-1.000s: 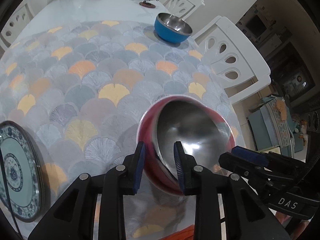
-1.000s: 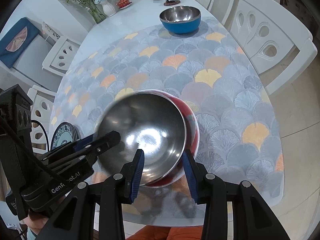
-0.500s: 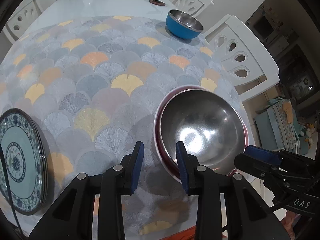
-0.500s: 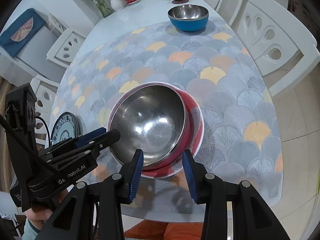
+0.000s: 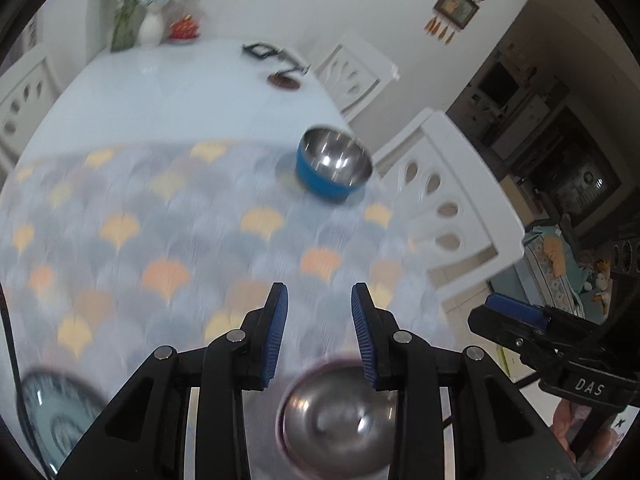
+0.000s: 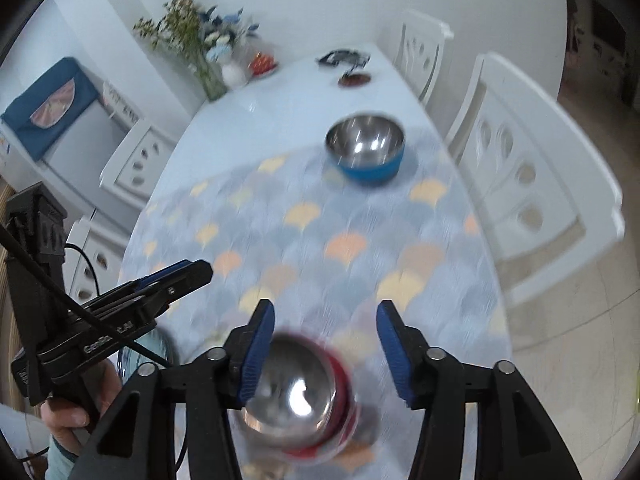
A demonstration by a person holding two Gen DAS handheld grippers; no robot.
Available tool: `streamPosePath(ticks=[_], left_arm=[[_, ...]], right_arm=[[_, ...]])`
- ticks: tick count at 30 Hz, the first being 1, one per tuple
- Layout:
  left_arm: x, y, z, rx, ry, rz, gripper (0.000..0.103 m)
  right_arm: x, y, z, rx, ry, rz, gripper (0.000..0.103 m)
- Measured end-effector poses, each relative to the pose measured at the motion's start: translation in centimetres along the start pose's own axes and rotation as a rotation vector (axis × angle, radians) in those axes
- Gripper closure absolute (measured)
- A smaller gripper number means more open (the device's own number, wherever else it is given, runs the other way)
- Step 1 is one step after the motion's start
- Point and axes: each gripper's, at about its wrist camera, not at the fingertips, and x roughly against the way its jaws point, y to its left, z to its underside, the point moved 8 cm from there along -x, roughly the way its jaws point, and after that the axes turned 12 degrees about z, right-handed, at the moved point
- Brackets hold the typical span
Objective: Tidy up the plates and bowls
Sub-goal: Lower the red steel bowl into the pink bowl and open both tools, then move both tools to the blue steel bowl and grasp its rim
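A red bowl with a steel inside [image 5: 340, 420] sits on the patterned tablecloth [image 5: 160, 220] near the table's front edge; it also shows in the right wrist view [image 6: 296, 400]. My left gripper [image 5: 319, 332] is open and empty, raised above and behind that bowl. My right gripper [image 6: 326, 354] is open and empty, also above it. A blue bowl with a steel inside [image 5: 333, 168] stands farther back on the right, also in the right wrist view [image 6: 366, 152]. A blue-patterned plate [image 5: 56, 424] lies at the front left.
White chairs [image 5: 448, 204] stand along the table's right side and another [image 6: 136, 160] on the left. A flower vase [image 6: 208, 60], a small red dish [image 6: 262, 64], a dark coaster [image 5: 285, 80] and a black object [image 5: 258, 50] are at the far end.
Both grippers have let go of the red bowl, lifted and tilted up toward the far end. The bowl now rests on the table below them. The view is motion-blurred.
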Motion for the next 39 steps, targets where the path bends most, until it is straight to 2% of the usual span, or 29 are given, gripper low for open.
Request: streamPosePath(ticks=[2,6,13,18,21,24,30,36,38,39], left_arm=[[-0.8,-0.5,-2.5,-0.021,-0.006,0.011,0.072],[-2.9,-0.6,-7.0,-0.024,-0.023,0.039,0.044],[-8.4,1.3,-12.1,-0.003,-0.013,0.051,0.043],[-13.5,3.9,-13.6,0.045,0.04,0.058,0.045],[-16.3,5.3,-13.7,0.078,0.077,0.076,0.05],[-18.8,6.6,-13.4,0.112,0.114,0.089,0.051],[-21.9,7.6,-13.1,0.138,0.147,0.106,0.06],[-23.1,8.3,-12.7,0.162,0.161,0.118,0.061],[-23.3,8.3,-12.4,0.164,0.166,0.127,0.072],[-23.5,8.2,-12.4,0.161,0.171,0.129,0.08]], right_arm=[[-0.4,-0.8,-2.7,-0.019,-0.021,0.009,0.05],[-2.1,-2.2,-7.1,-0.053,-0.038,0.033,0.049],[-8.0,-4.2,-12.7,-0.09,-0.018,0.066,0.049],[-13.5,-5.2,-15.0,-0.118,0.036,0.072,0.049],[-17.0,-5.7,-15.7,-0.129,0.08,0.081,0.049],[-19.7,-6.3,-16.0,-0.131,0.118,0.085,0.049],[-23.2,-7.0,-16.2,-0.137,0.154,0.086,0.049],[-24.7,-6.7,-15.8,-0.125,0.174,0.084,0.049],[-25.1,-6.6,-15.8,-0.112,0.175,0.088,0.053],[-25.3,-6.4,-15.7,-0.105,0.175,0.088,0.06]])
